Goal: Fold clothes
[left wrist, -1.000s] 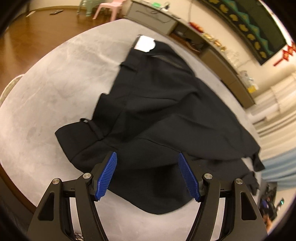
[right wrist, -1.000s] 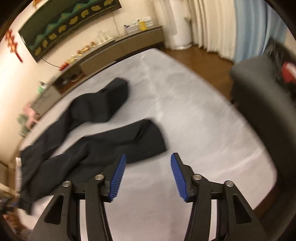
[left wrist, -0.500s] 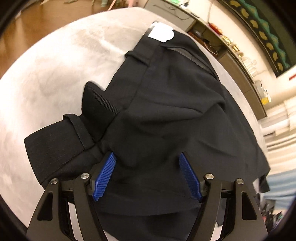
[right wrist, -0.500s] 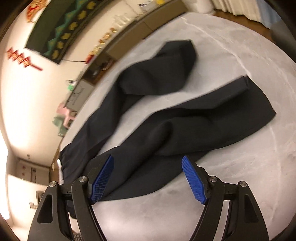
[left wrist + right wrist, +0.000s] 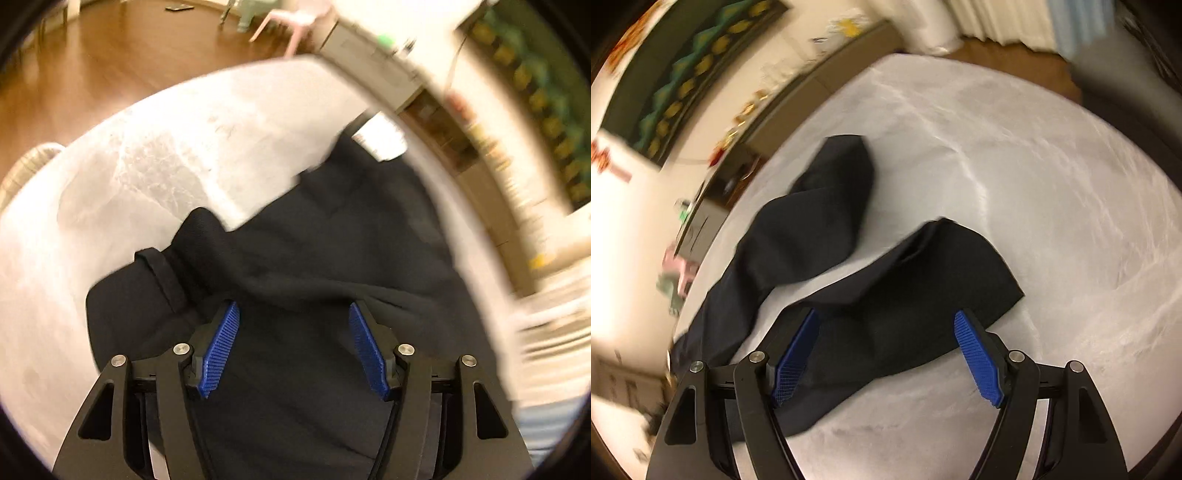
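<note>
Black trousers lie spread on a pale grey table. In the left wrist view the waist end [image 5: 314, 258] is rumpled, with a white label [image 5: 380, 142] at its far edge. My left gripper [image 5: 293, 350] is open, its blue pads low over the waist cloth. In the right wrist view two trouser legs show: the near leg [image 5: 905, 295] and the far leg [image 5: 820, 221]. My right gripper [image 5: 886, 354] is open over the near leg close to its hem. Both views are motion-blurred.
The grey table [image 5: 1052, 192] stretches to the right of the leg hems and left of the waist [image 5: 129, 177]. Beyond it are a wooden floor [image 5: 92, 66], a pink chair [image 5: 295, 22], low cabinets along the wall [image 5: 798, 92] and curtains [image 5: 997, 18].
My left gripper moved forward and down over the waist, which now fills its lower view. My right gripper swung over the near leg's hem end. Both stay open.
</note>
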The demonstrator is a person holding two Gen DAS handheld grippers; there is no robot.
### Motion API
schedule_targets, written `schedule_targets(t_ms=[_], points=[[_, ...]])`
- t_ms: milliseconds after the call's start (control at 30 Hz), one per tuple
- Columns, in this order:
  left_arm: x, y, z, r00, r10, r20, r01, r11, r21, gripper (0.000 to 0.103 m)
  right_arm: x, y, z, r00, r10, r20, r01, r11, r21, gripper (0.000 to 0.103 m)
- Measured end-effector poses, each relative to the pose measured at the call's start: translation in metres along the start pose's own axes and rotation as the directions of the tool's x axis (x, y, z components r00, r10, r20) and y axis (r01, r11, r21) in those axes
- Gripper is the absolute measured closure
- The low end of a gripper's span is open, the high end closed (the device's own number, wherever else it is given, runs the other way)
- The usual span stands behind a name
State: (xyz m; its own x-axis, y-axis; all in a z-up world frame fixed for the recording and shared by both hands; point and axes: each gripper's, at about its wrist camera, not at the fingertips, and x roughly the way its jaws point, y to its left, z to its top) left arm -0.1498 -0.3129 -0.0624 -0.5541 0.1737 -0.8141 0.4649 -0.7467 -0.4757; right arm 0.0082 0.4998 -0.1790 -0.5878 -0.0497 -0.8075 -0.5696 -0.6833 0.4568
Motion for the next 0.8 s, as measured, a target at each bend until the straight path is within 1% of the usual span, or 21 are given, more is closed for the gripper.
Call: schedule_targets(t_ms=[33, 67, 100, 133, 200, 267, 367, 400, 433, 500, 567, 600, 633, 667, 700, 733, 767, 800], points=[[-0.008, 0.001, -0.006, 0.999, -0.035, 0.005, 0.035, 0.999, -0.007, 0.036, 0.001, 0.005, 0.001, 1.000, -0.023, 0.006, 0.023, 0.999, -0.027, 0.026], [-0.019, 0.003, -0.019, 0.996, -0.085, 0.008, 0.085, 0.996, -0.002, 0.035, 0.004, 0.008, 0.004, 0.999, -0.049, 0.007, 0.049, 0.997, -0.052, 0.026], [-0.025, 0.003, -0.029, 0.993, -0.114, 0.007, 0.114, 0.993, 0.008, 0.033, 0.010, 0.012, 0.008, 0.997, -0.074, 0.007, 0.074, 0.995, -0.067, 0.026], [-0.028, 0.002, -0.039, 0.992, -0.126, 0.000, 0.126, 0.992, 0.022, 0.033, 0.015, 0.014, 0.012, 0.997, -0.082, 0.007, 0.082, 0.994, -0.071, 0.026], [-0.026, 0.008, -0.058, 0.991, -0.130, -0.013, 0.131, 0.991, 0.039, 0.033, 0.020, 0.017, 0.018, 0.999, -0.046, -0.005, 0.045, 0.997, -0.058, 0.026], [-0.018, 0.011, -0.071, 0.992, -0.123, -0.031, 0.124, 0.991, 0.040, 0.033, 0.026, 0.018, 0.021, 1.000, 0.012, -0.025, -0.013, 1.000, -0.023, 0.037], [-0.005, 0.012, -0.081, 0.987, -0.136, -0.089, 0.138, 0.990, 0.026, 0.033, 0.047, 0.013, 0.027, 0.998, 0.000, -0.067, 0.002, 0.999, 0.040, 0.058], [-0.001, 0.011, -0.082, 0.986, -0.139, -0.095, 0.142, 0.989, 0.031, 0.033, 0.052, 0.009, 0.028, 0.996, 0.020, -0.087, -0.015, 0.998, 0.059, 0.082], [0.000, 0.009, -0.082, 0.986, -0.140, -0.088, 0.145, 0.988, 0.049, 0.033, 0.057, 0.005, 0.028, 0.993, 0.040, -0.107, -0.032, 0.996, 0.079, 0.100], [-0.005, 0.006, -0.083, 0.988, -0.142, -0.068, 0.148, 0.986, 0.083, 0.033, 0.050, 0.003, 0.028, 0.993, 0.072, -0.098, -0.064, 0.995, 0.078, 0.101], [-0.010, 0.010, -0.084, 0.989, -0.139, -0.059, 0.144, 0.986, 0.085, 0.033, 0.030, 0.004, 0.028, 0.992, 0.117, -0.053, -0.113, 0.991, 0.074, 0.101], [-0.013, 0.012, -0.084, 0.989, -0.137, -0.056, 0.141, 0.987, 0.082, 0.033, 0.013, 0.004, 0.025, 0.992, 0.123, -0.008, -0.122, 0.990, 0.069, 0.101], [-0.014, 0.015, -0.085, 0.989, -0.139, -0.057, 0.144, 0.987, 0.074, 0.033, 0.003, 0.004, 0.022, 0.995, 0.101, 0.017, -0.102, 0.993, 0.055, 0.101], [-0.014, 0.017, -0.086, 0.987, -0.145, -0.061, 0.149, 0.987, 0.062, 0.033, -0.005, 0.009, 0.017, 0.998, 0.048, 0.043, -0.049, 0.999, 0.018, 0.101], [-0.014, 0.019, -0.087, 0.986, -0.151, -0.067, 0.155, 0.986, 0.056, 0.033, -0.007, 0.017, 0.013, 0.999, 0.000, 0.050, 0.002, 0.999, -0.039, 0.096], [-0.013, 0.018, -0.087, 0.985, -0.153, -0.075, 0.158, 0.986, 0.061, 0.033, 0.001, 0.025, 0.011, 1.000, -0.019, 0.025, 0.021, 0.996, -0.089, 0.092], [-0.012, 0.016, -0.088, 0.985, -0.153, -0.082, 0.159, 0.985, 0.070, 0.033, 0.010, 0.031, 0.011, 1.000, -0.017, -0.005, 0.017, 0.993, -0.113, 0.084], [-0.010, 0.013, -0.089, 0.984, -0.153, -0.089, 0.160, 0.984, 0.080, 0.033, 0.024, 0.038, 0.011, 0.999, -0.020, -0.044, 0.013, 0.990, -0.141, 0.055]])
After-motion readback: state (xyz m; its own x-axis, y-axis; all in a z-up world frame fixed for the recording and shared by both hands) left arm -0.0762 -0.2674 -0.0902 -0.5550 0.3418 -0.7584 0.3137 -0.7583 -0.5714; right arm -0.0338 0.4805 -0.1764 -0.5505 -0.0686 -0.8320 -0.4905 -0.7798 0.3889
